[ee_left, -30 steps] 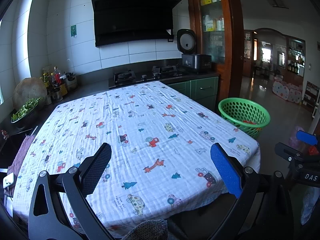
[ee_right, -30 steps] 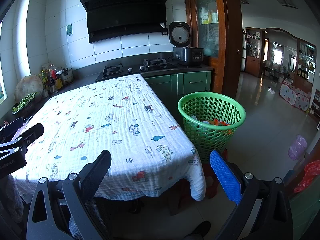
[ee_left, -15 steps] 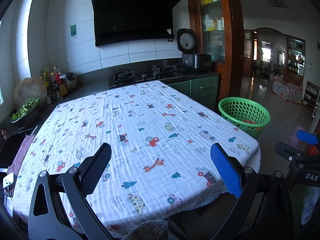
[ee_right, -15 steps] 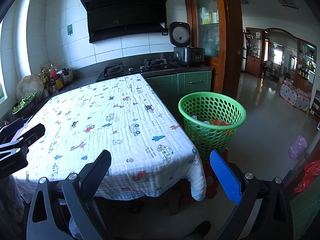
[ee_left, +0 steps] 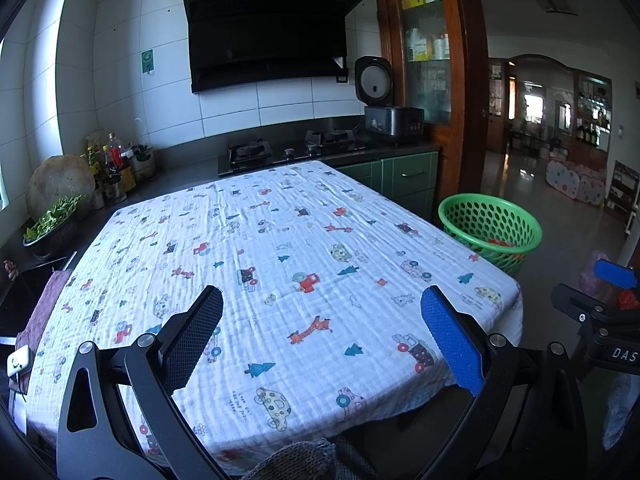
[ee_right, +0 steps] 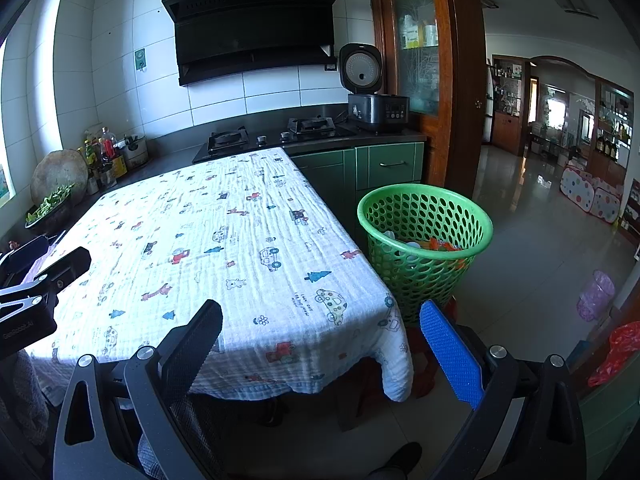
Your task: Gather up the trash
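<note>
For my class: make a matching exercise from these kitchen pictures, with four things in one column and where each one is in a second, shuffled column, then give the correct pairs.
Things:
1. green basket
2. rice cooker
3. bowl of greens
4. range hood

Places:
A. on the wall above the stove
B. on the floor beside the table's right edge
C. on the counter left of the table
D. on the counter right of the stove, lid up

Pairs: 1-B, 2-D, 3-C, 4-A

Green perforated basket (ee_right: 425,248) stands upright beside the table, holding orange and white trash (ee_right: 434,245).
</note>
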Action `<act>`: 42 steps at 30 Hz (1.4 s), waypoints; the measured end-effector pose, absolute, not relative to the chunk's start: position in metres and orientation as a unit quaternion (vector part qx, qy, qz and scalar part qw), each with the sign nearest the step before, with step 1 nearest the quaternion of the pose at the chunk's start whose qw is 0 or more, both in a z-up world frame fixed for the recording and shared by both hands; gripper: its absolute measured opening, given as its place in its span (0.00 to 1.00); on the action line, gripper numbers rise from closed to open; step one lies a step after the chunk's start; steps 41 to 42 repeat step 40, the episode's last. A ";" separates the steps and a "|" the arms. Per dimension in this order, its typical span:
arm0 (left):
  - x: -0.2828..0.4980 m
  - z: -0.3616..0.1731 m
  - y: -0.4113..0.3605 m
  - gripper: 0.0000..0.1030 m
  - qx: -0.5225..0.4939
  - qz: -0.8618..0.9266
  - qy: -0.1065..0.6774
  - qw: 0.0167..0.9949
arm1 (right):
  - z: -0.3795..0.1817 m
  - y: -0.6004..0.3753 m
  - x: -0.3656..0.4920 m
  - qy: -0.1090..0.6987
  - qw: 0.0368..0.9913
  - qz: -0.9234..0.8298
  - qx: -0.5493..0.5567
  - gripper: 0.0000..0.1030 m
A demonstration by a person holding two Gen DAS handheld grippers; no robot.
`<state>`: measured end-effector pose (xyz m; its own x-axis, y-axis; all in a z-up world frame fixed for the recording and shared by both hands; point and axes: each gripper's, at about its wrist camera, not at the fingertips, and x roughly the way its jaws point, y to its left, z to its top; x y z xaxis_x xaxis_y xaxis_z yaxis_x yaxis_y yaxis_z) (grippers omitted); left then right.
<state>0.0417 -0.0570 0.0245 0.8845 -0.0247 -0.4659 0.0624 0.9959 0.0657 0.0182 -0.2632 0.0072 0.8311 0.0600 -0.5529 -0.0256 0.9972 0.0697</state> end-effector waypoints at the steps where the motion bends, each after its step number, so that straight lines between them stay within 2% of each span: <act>1: 0.042 0.025 -0.057 0.95 0.040 -0.023 0.239 0.970 | 0.007 -0.263 0.018 0.290 0.956 0.022 0.029 0.93; 42: 0.045 0.024 -0.055 0.95 0.042 -0.029 0.247 0.968 | 0.005 -0.261 0.020 0.291 0.956 0.026 0.028 0.93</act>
